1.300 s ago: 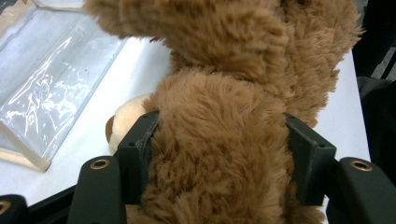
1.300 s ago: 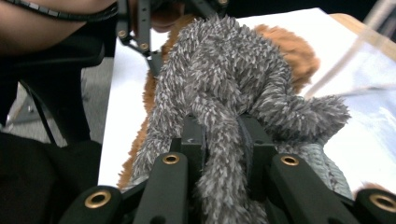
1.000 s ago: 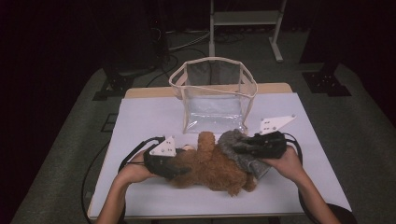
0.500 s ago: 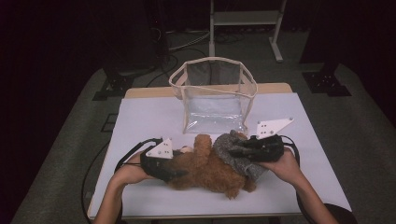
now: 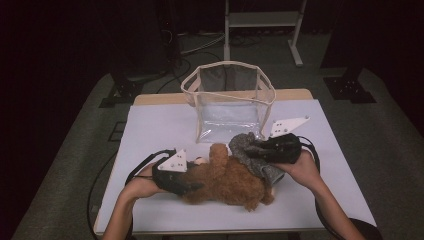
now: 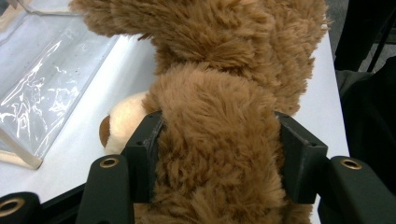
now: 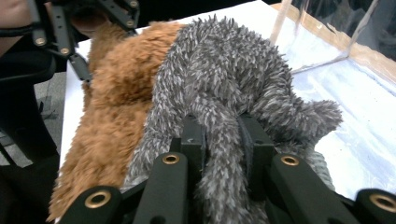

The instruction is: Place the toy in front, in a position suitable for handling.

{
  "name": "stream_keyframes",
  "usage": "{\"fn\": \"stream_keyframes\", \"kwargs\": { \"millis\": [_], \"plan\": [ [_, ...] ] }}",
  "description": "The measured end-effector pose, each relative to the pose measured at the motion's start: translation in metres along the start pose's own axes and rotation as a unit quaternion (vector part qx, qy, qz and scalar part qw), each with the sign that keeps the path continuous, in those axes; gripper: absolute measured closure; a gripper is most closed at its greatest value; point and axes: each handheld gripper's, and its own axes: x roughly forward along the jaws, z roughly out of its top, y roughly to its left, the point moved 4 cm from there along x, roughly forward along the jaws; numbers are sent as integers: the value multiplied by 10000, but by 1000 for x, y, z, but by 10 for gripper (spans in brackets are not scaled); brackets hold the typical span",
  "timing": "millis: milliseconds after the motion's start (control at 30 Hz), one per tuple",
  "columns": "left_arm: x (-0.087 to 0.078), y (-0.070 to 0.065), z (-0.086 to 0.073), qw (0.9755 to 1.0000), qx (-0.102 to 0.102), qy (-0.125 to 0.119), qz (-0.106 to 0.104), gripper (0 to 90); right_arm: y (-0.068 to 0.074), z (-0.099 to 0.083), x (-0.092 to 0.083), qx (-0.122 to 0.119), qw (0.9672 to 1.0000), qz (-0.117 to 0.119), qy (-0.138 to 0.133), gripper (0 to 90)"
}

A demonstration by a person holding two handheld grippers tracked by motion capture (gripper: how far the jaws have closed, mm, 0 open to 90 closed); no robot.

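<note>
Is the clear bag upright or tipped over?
Upright: the clear bag stands on the table, its trimmed rim on top, mouth facing up.

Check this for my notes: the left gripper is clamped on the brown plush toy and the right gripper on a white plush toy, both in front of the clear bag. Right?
Not quite. The right gripper is shut on a grey plush toy, not white, as the right gripper view shows. The left gripper does clamp the brown plush toy, in front of the clear bag.
</note>
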Motion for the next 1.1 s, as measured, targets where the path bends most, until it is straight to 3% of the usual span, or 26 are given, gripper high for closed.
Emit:
{"fn": "stream_keyframes", "kwargs": {
  "millis": [133, 233, 333, 500, 567, 733, 800, 1000, 1100],
  "plan": [
    [1, -1, 0, 10000, -32, -47, -80, 414, -19, -11, -4, 372, 9991, -210, 22, 741],
    [1, -2, 2, 10000, 0, -23, -86, 413, -27, -16, -7, 571, 9982, -182, -44, 741],
    [2, -3, 3, 9999, 47, -37, -136, 414, -24, -13, -4, 505, 9985, -209, -39, 741],
    [3, -5, 4, 9998, 127, -27, -171, 413, -5, 0, 2, 278, 9995, 112, -138, 741],
    [3, -5, 3, 9998, 111, -38, -171, 413, -1, 2, 6, 175, 9998, 62, -69, 741],
    [3, -1, 2, 9999, -3, -92, -102, 413, -15, -9, 4, 364, 9992, -173, -11, 742],
    [4, 2, 2, 9999, -64, -128, -76, 412, -17, -14, 2, 478, 9987, -145, -45, 742],
    [6, 5, 2, 9997, -188, -157, 17, 405, 5, -12, -7, 244, 9995, 82, -193, 742],
    [7, 7, 3, 9996, -244, -156, 60, 398, 26, -8, 0, 37, 9990, 410, -171, 741]
  ]
}}
